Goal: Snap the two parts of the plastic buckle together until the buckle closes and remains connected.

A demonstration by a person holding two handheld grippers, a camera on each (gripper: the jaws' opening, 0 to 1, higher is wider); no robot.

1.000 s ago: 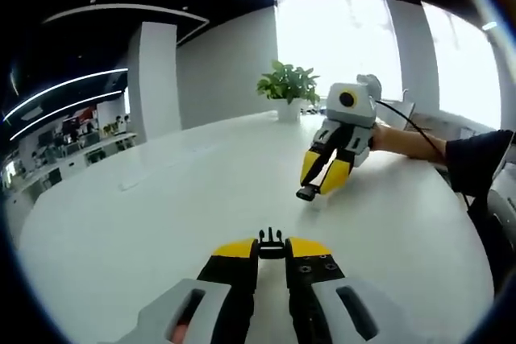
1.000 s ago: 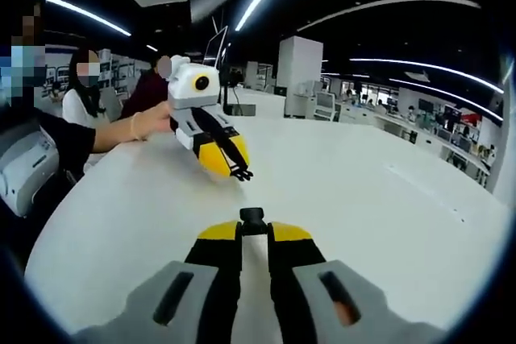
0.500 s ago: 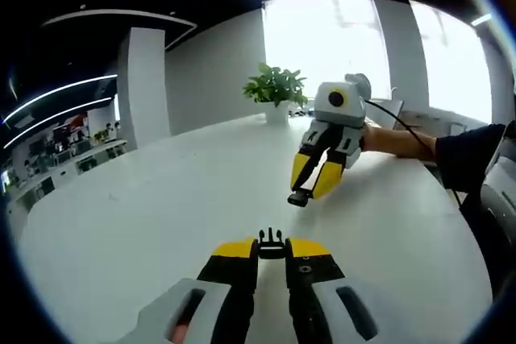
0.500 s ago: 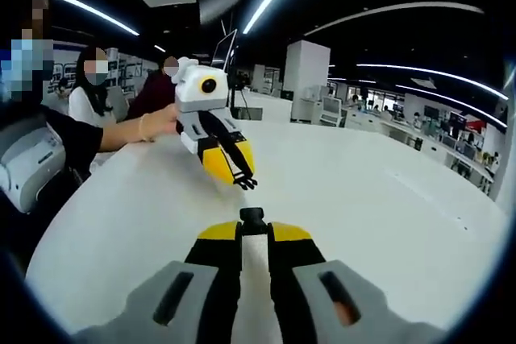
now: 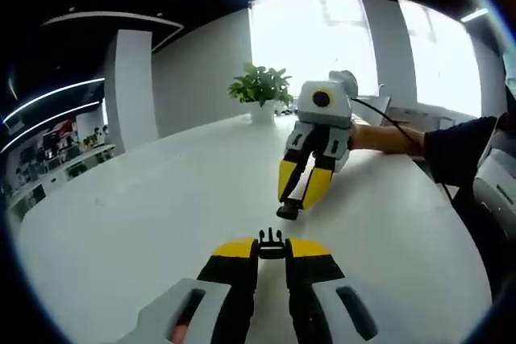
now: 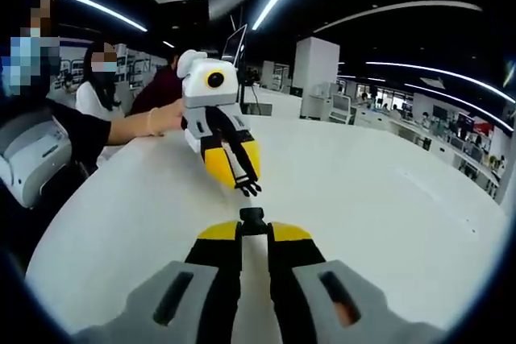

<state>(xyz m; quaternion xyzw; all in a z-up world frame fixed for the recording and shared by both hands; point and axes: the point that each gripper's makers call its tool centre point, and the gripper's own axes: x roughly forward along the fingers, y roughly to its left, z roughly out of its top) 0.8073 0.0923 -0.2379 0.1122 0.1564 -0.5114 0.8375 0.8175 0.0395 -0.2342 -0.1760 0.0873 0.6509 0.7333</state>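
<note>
My left gripper [image 5: 272,246] is shut on the black pronged buckle half [image 5: 271,239], prongs pointing forward over the white table [image 5: 137,223]. Just ahead, my right gripper [image 5: 295,201] comes in from the right, shut on the black socket half [image 5: 286,212]. A short gap separates the two halves. In the right gripper view, my right gripper [image 6: 254,231] holds the socket half [image 6: 252,218] at its tips. The left gripper [image 6: 240,176] faces it from the upper left with the pronged half [image 6: 249,189] sticking out, a little apart from the socket.
A potted plant [image 5: 260,90] stands at the table's far edge before bright windows. A person's hand and dark sleeve [image 5: 451,147] hold the right gripper. Seated people [image 6: 101,78] are beyond the table's left side. The table [image 6: 387,199] stretches bare to the right.
The two grippers have drawn closer to each other. The gap between the buckle halves has shrunk. Both stay shut on their halves.
</note>
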